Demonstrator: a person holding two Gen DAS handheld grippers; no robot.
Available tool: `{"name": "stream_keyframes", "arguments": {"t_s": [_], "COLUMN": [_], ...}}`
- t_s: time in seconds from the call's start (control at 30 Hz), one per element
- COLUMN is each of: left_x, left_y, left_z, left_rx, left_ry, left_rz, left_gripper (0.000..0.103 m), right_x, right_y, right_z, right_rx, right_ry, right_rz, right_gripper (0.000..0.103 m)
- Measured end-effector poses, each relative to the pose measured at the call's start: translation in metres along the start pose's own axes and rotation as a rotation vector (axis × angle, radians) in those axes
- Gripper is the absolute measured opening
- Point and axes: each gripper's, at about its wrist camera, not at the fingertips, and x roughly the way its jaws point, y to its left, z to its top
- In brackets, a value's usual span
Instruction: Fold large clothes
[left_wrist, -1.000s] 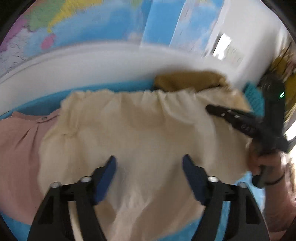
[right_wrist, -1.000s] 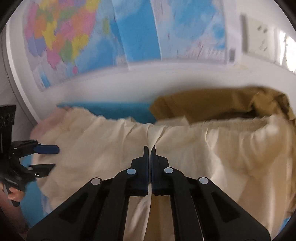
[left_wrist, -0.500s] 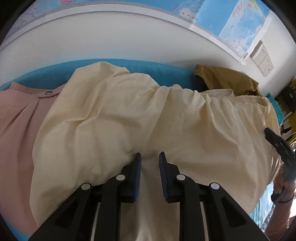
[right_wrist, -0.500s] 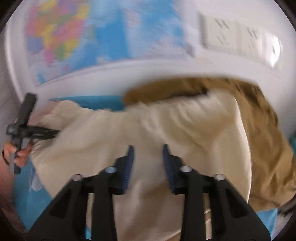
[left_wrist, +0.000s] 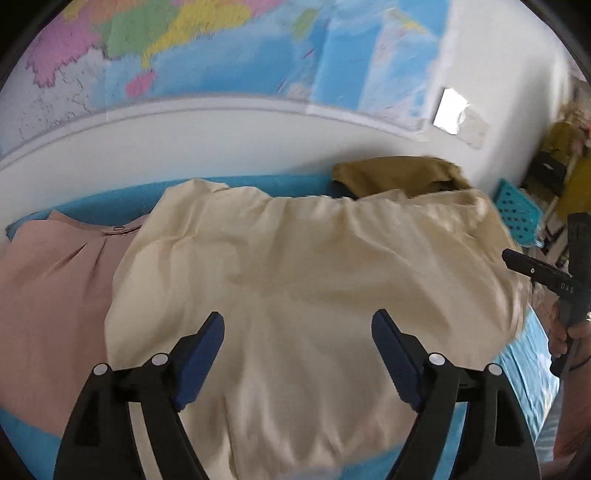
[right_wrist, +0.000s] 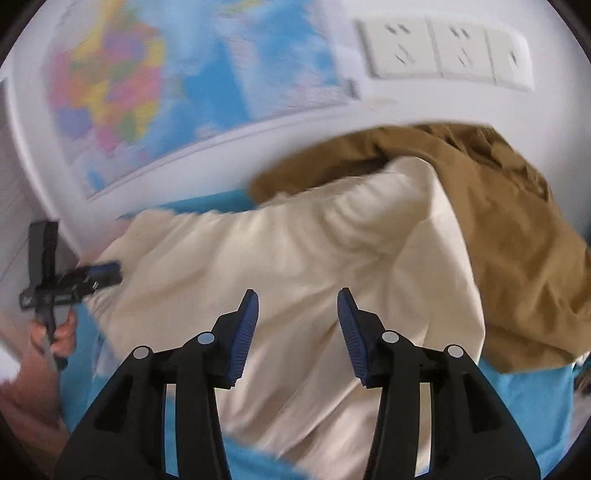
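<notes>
A large cream garment (left_wrist: 303, 273) lies spread over the blue surface; it also shows in the right wrist view (right_wrist: 280, 266). My left gripper (left_wrist: 297, 332) is open above its near part, jaws wide and empty. My right gripper (right_wrist: 297, 310) is open and empty above the garment's right part. The right gripper's body also shows at the right edge of the left wrist view (left_wrist: 543, 277). The left gripper also shows at the left of the right wrist view (right_wrist: 88, 277).
A pink garment (left_wrist: 51, 295) lies to the left, partly under the cream one. A mustard-brown garment (right_wrist: 509, 236) is heaped at the back right. The blue surface (left_wrist: 236, 188) meets a white wall with maps. A teal crate (left_wrist: 517, 214) stands far right.
My left gripper, nearly shut on the cream cloth half a second ago, has opened wide and lifted. My right gripper has opened wider. The cream garment now lies loose.
</notes>
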Motion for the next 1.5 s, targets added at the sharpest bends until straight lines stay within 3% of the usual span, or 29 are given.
{"name": "stream_keyframes", "arguments": {"t_s": [0.1,0.23,0.3,0.37,0.43,0.57,0.67,0.77,0.83,0.87,0.97,1.07,1.1,1.13,1.17,1.2,1.23,1.3,1.37,1.5], "left_x": [0.006,0.026,0.029,0.015,-0.011,-0.055,-0.066,-0.050,-0.031,-0.027,-0.016,-0.005,-0.003,0.004,0.011,0.014,0.013,0.004,0.000,0.013], "left_y": [0.009,0.022,0.020,0.020,0.022,0.030,0.035,0.035,0.034,0.034,0.040,0.039,0.037,0.036,0.038,0.041,0.045,0.050,0.060,0.069], "left_z": [-0.013,-0.016,-0.014,-0.016,-0.026,-0.060,-0.085,-0.101,-0.103,-0.104,-0.096,-0.087,-0.084,-0.079,-0.077,-0.075,-0.074,-0.072,-0.069,-0.080], "left_rx": [-0.008,-0.059,-0.076,-0.089,-0.102,-0.193,-0.251,-0.300,-0.342,-0.361,-0.438,-0.481,-0.472,-0.475,-0.499,-0.531,-0.542,-0.545,-0.567,-0.616], "left_ry": [0.032,0.056,0.075,0.072,0.032,-0.041,-0.023,0.058,0.112,0.119,0.092,0.078,0.071,0.072,0.087,0.086,0.072,0.057,0.061,0.119], "left_rz": [0.048,0.063,0.077,0.093,0.058,-0.088,-0.148,-0.196,-0.216,-0.229,-0.272,-0.259,-0.243,-0.210,-0.197,-0.211,-0.211,-0.241,-0.299,-0.336], "left_gripper": [0.080,0.078,0.077,0.077,0.078,0.080,0.080,0.081,0.081,0.081,0.089,0.094,0.094,0.088,0.081,0.067,0.040,0.023,0.017,0.016], "right_x": [0.021,0.044,0.041,0.021,-0.006,-0.043,-0.041,-0.025,-0.022,-0.022,-0.021,-0.021,-0.017,-0.019,-0.021,-0.024,-0.035,-0.061,-0.072,-0.051], "right_y": [0.001,-0.027,-0.032,-0.027,-0.020,-0.012,-0.014,-0.023,-0.030,-0.035,-0.048,-0.057,-0.061,-0.065,-0.066,-0.065,-0.066,-0.066,-0.071,-0.119], "right_z": [-0.018,-0.026,-0.030,-0.031,-0.039,-0.078,-0.109,-0.123,-0.125,-0.126,-0.129,-0.130,-0.127,-0.126,-0.122,-0.117,-0.109,-0.093,-0.083,-0.105], "right_rx": [-0.026,0.111,0.197,0.223,0.239,0.331,0.434,0.504,0.545,0.571,0.657,0.733,0.744,0.743,0.731,0.718,0.688,0.631,0.610,0.818], "right_ry": [0.084,0.116,0.121,0.097,0.053,0.038,0.080,0.125,0.106,0.081,0.005,-0.050,-0.054,-0.070,-0.085,-0.092,-0.113,-0.175,-0.217,-0.143], "right_rz": [-0.060,-0.040,-0.009,0.023,0.086,0.246,0.305,0.225,0.191,0.147,0.130,0.104,0.094,0.096,0.109,0.108,0.106,0.116,0.118,0.140], "right_gripper": [0.042,0.032,0.033,0.041,0.060,0.068,0.069,0.068,0.068,0.068,0.063,0.055,0.046,0.030,0.022,0.014,0.010,0.008,0.007,0.006]}}
